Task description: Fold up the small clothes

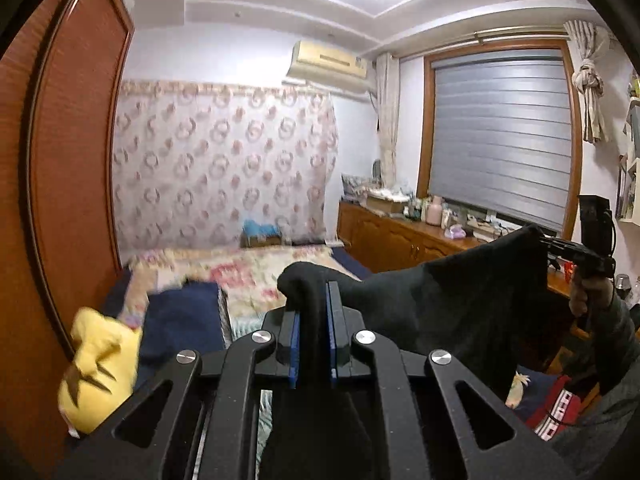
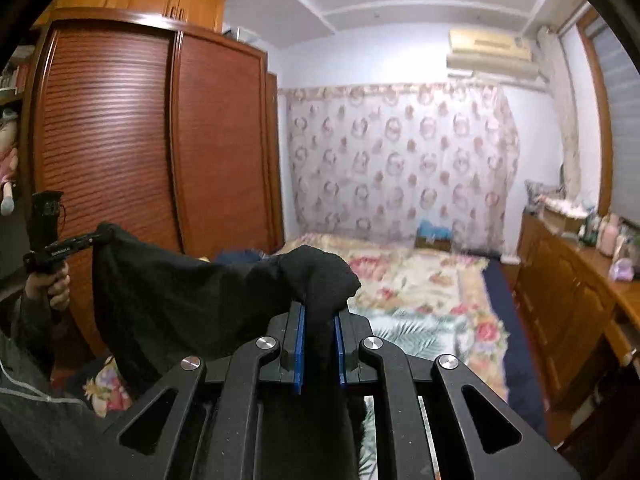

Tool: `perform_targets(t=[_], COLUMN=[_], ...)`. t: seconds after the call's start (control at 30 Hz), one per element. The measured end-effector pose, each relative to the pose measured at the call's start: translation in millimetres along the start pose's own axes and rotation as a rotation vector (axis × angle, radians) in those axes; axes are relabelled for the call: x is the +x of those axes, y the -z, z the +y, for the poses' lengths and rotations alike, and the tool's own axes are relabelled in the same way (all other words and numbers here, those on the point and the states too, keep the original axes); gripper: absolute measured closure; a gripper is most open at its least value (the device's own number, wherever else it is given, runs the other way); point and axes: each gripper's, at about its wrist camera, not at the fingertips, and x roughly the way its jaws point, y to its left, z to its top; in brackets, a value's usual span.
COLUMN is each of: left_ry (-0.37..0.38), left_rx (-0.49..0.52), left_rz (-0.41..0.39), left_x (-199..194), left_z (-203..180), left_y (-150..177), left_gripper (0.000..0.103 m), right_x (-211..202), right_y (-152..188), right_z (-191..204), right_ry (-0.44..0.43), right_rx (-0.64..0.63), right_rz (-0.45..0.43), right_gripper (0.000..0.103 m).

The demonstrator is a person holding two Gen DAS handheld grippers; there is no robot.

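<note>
Both the left gripper (image 1: 313,312) and right gripper (image 2: 320,320) are clamped on corners of the black garment (image 1: 460,300), held aloft above the bed (image 2: 420,280); even tension should precede lowering flat.

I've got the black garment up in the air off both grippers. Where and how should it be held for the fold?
Keep it by its two top corners, as now: the left gripper and the right gripper each pinch a bunched corner, coming in roughly level. The black garment sags between them above the bed, so the corners look like the best control points for laying it flat.
</note>
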Motion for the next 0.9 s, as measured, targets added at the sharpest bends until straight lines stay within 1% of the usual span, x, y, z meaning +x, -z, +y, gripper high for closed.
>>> perform_targets(t=[0.1,0.2,0.33,0.47,0.57,0.63,0.7,0.73,0.77,0.83,0.9], left_ry=[-0.003,-0.008,-0.025,-0.018,-0.024,-0.020,-0.052,-0.061,-0.070,-0.084,-0.109], left_rx=[0.048,0.087,0.130,0.145,0.160,0.161,0.183,0.184,0.178,0.175,0.164], left_rz=[-0.045,-0.092,-0.155,-0.196,-0.199,-0.182,-0.158,-0.141,-0.110,-0.073,-0.015], left_x=[-8,-14,-22,-20,-10,6,34,49,75,110,165], left_z=[-8,-13,-20,-19,-21,-18,-15,-12,-4,4,22], left_y=[-21,-42,-66,-87,-92,-90,-82,-77,-69,-60,-38], left_gripper=[0.091,0.091,0.091,0.092,0.092,0.091,0.092,0.092,0.092,0.092,0.091], right_x=[-10,-29,-47,-61,-60,-47,-18,-11,5,35,75], right_y=[-13,-33,-49,-65,-62,-56,-52,-54,-51,-42,-23], right_z=[2,6,14,17,28,32,30,32,29,14,-7], right_ry=[0.022,0.037,0.054,0.078,0.113,0.136,0.173,0.187,0.194,0.211,0.225], right_rx=[0.011,-0.019,-0.054,-0.076,-0.100,-0.111,-0.141,-0.150,-0.152,-0.128,-0.095], right_rz=[-0.024,-0.077,-0.126,-0.140,-0.137,-0.122,-0.073,-0.057,-0.041,-0.008,0.039], right_gripper=[0.091,0.091,0.091,0.091,0.091,0.091,0.091,0.091,0.091,0.091,0.091])
